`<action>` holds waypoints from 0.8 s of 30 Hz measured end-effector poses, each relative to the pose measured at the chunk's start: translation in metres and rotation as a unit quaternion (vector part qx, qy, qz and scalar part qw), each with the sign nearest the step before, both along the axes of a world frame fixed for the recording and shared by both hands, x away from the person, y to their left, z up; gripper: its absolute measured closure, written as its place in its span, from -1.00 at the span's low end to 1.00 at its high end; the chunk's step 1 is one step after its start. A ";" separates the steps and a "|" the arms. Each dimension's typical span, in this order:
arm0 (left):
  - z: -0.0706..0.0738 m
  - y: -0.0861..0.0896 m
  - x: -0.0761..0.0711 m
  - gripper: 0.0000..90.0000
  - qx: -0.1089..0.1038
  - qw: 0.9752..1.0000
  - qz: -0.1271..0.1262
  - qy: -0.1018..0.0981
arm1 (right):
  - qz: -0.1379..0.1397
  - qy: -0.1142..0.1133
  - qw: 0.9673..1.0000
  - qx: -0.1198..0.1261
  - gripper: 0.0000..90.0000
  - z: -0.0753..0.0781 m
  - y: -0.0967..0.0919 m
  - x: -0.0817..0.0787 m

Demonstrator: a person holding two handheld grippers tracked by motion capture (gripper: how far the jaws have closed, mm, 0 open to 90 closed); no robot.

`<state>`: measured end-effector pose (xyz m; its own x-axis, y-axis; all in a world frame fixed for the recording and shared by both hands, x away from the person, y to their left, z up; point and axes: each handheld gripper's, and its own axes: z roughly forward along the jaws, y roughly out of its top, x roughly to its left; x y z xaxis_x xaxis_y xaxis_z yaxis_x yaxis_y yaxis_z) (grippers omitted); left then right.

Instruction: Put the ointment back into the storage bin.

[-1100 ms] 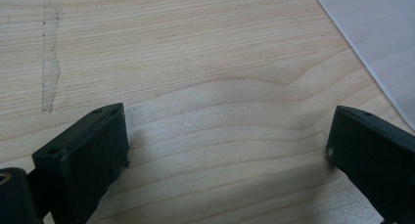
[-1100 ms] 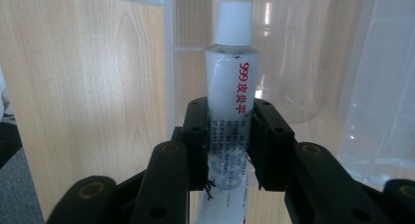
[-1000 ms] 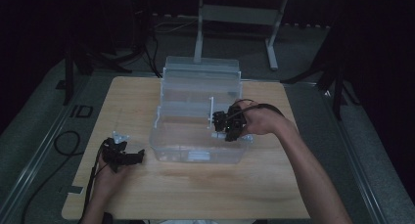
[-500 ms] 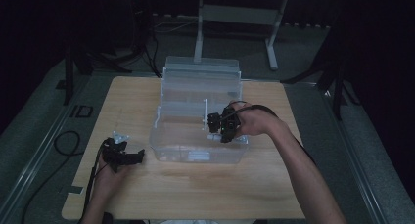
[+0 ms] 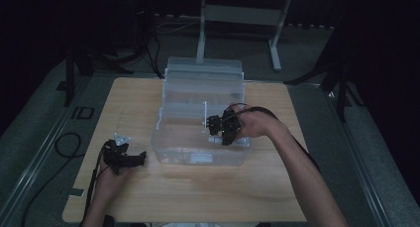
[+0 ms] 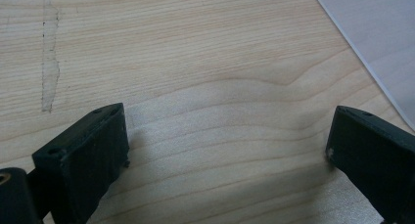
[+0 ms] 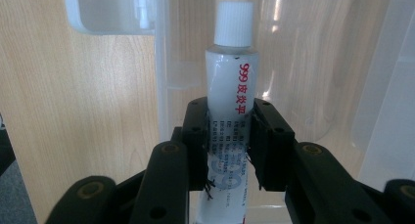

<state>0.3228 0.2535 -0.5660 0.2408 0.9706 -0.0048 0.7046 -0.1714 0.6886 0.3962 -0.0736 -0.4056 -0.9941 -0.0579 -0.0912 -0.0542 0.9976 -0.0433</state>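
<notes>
Gripping a smooth white tube [image 7: 229,94] with red print, the right gripper [image 7: 229,145] holds it cap-forward inside the clear plastic box [image 5: 198,138]; left gripper [image 6: 225,150] rests spread wide on the wood-grain tabletop [image 6: 195,62].

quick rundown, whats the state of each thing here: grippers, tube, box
left gripper: open, empty, low over the wooden table
right gripper: shut on the white tube, over the box
white tube: capped, clamped mid-body
clear plastic box: open, lid tipped back
</notes>
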 end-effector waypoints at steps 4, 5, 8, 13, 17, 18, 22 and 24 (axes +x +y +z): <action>0.000 0.000 0.000 -0.94 0.000 1.000 0.000 0.000 | -0.001 0.000 1.000 -0.001 0.55 -0.001 0.000 0.002; 0.000 0.000 0.000 -0.94 0.000 1.000 0.000 0.000 | -0.004 0.000 1.000 -0.002 0.52 -0.001 0.000 0.002; 0.000 0.000 0.000 -0.94 0.001 1.000 -0.001 0.001 | -0.015 0.001 1.000 -0.001 0.20 -0.001 -0.001 0.005; 0.000 0.000 0.000 -0.94 0.000 1.000 0.000 0.000 | -0.023 -0.016 1.000 0.015 0.06 0.007 -0.008 0.005; 0.000 0.000 0.000 -0.94 0.000 1.000 0.000 0.000 | -0.027 -0.024 0.999 0.024 -0.07 0.014 -0.014 0.002; 0.000 0.000 0.000 -0.94 0.000 1.000 0.000 0.000 | -0.029 -0.027 0.999 0.025 -0.09 0.016 -0.016 0.001; 0.000 0.000 0.000 -0.94 0.001 1.000 -0.001 0.000 | -0.033 -0.034 0.998 0.043 -0.13 0.023 -0.025 -0.006; 0.000 0.000 0.000 -0.94 0.001 1.000 -0.001 0.001 | -0.038 -0.038 0.997 0.056 -0.13 0.025 -0.032 -0.010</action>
<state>0.3227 0.2536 -0.5659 0.2426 0.9701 -0.0037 0.7050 -0.1737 0.6876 0.3859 -0.1058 -0.3803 -0.9854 0.0317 -0.1673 0.0207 0.9975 0.0670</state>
